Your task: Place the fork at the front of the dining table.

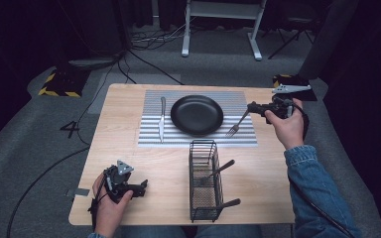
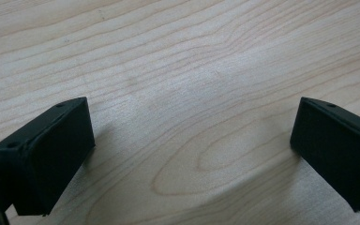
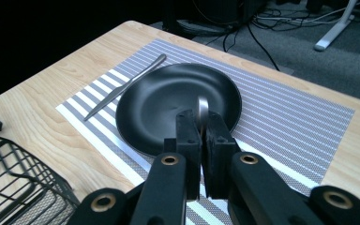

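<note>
Two grippers are in your hands: your right gripper (image 1: 254,107) has its fingers clamped on a fork (image 1: 237,124) held just right of the black plate (image 1: 197,115) over the striped mat (image 1: 243,101), while your left gripper (image 1: 140,187) rests near-left on the worktop (image 2: 183,70), fingers wide with nothing between.

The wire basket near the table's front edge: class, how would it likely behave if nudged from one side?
The wire basket looks tall and narrow, so it may tip rather than slide. Its thin mesh suggests little weight. The handles leaning out one side could shift and rattle.
</note>
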`<control>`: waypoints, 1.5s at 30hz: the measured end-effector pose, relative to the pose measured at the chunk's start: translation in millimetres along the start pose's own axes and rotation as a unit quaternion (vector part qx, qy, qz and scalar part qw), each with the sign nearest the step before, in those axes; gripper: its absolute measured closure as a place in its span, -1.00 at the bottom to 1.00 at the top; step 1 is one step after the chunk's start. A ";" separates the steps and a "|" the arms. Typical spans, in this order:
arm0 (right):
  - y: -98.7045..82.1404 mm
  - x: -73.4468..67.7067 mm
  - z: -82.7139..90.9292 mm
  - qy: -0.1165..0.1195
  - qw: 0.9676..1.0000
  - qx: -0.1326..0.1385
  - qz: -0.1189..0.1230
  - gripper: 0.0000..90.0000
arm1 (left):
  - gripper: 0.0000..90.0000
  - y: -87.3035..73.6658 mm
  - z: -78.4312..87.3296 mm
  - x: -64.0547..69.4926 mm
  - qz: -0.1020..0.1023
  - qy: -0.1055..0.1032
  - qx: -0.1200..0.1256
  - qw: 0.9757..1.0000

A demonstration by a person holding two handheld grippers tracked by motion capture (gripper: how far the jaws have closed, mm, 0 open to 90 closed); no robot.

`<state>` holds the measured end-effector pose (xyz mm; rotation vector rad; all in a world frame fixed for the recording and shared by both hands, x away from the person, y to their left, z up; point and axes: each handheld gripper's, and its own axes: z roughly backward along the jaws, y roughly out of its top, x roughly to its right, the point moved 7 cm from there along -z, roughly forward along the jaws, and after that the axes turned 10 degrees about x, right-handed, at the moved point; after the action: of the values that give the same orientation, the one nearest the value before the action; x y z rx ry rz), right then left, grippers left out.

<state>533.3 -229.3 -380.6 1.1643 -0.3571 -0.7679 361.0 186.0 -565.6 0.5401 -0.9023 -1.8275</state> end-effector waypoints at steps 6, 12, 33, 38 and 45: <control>-17.1 4.9 -14.7 -0.004 1.000 -0.009 -0.014 0.93 | -1.00 0.0 0.0 0.0 0.000 0.000 0.000 1.000; -27.6 7.4 -23.0 -0.003 0.999 -0.004 -0.032 0.93 | -1.00 0.0 -0.1 0.1 0.001 0.000 0.001 1.000; -34.2 42.8 -33.2 -0.037 0.998 -0.018 -0.055 0.59 | -1.00 0.1 -0.2 0.2 0.001 0.000 0.000 1.000; -41.4 54.0 -32.8 -0.049 0.997 -0.023 -0.057 0.42 | -1.00 0.3 -0.4 0.2 0.001 0.000 0.001 1.000; -50.8 66.6 -28.7 -0.060 0.996 -0.026 -0.066 0.37 | -1.00 0.3 -0.4 0.2 0.001 0.000 0.001 1.000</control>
<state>579.7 -265.8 -446.6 1.1034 -0.3601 -0.9609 361.4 185.6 -565.6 0.5401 -0.9047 -1.8260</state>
